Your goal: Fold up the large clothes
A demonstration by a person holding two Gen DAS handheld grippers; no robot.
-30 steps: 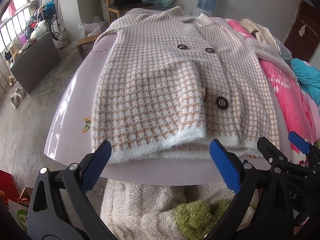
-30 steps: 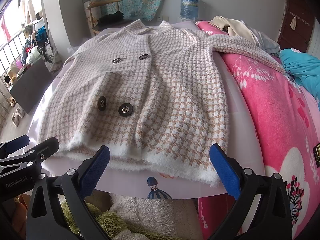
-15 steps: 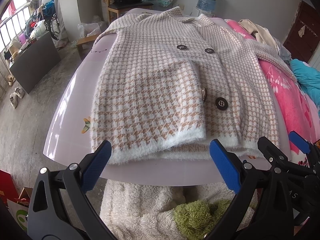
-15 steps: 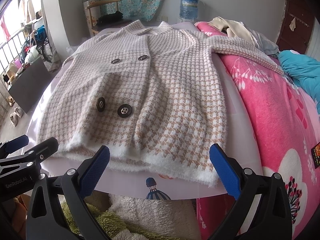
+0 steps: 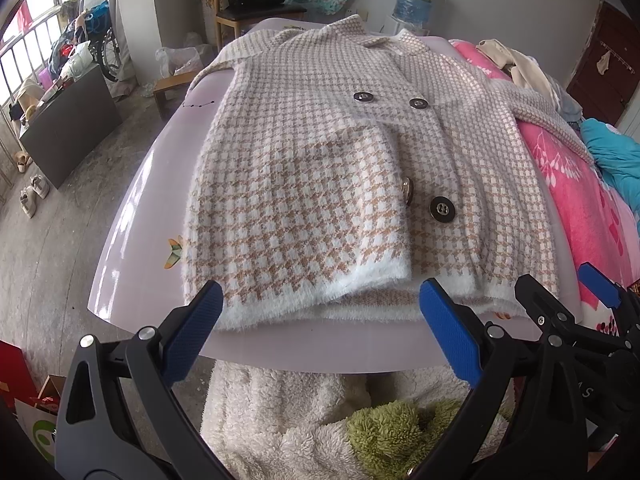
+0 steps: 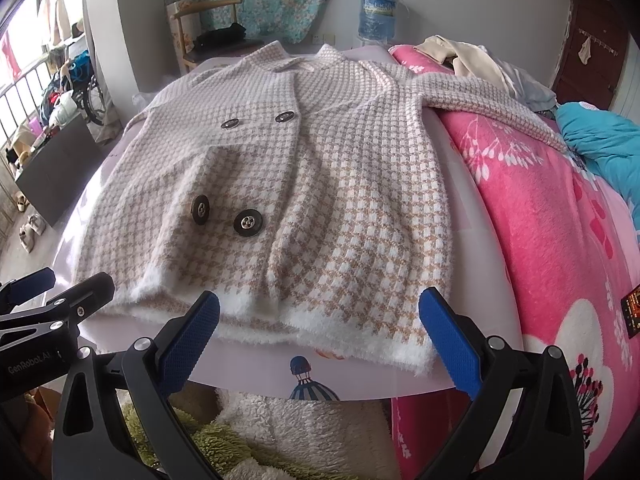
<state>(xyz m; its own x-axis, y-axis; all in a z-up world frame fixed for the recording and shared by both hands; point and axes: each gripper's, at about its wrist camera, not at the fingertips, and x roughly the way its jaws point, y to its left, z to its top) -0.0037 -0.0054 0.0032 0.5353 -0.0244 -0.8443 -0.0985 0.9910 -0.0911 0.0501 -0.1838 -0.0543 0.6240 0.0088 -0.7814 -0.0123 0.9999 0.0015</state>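
A beige-and-white houndstooth knit coat (image 5: pixel 320 184) with dark buttons lies face up on a pale lilac table (image 5: pixel 132 220). Its left sleeve is folded over the front; its right sleeve (image 6: pixel 492 100) stretches out onto the pink blanket. My left gripper (image 5: pixel 320 320) is open and empty, just short of the coat's white fuzzy hem on its left half. My right gripper (image 6: pixel 320 324) is open and empty at the hem (image 6: pixel 360 332) on the coat's right half (image 6: pixel 360 184). Each gripper shows at the edge of the other's view.
A pink flowered blanket (image 6: pixel 560 240) covers the bed to the right, with a teal quilt (image 6: pixel 600 140) and pale clothes (image 6: pixel 472 60) further back. White and green fleece (image 5: pixel 320 420) lies below the table's near edge. A chair (image 5: pixel 256 8) and water jug (image 5: pixel 416 0) stand behind.
Both grippers have crept slightly forward toward the coat's hem. The coat has not moved.
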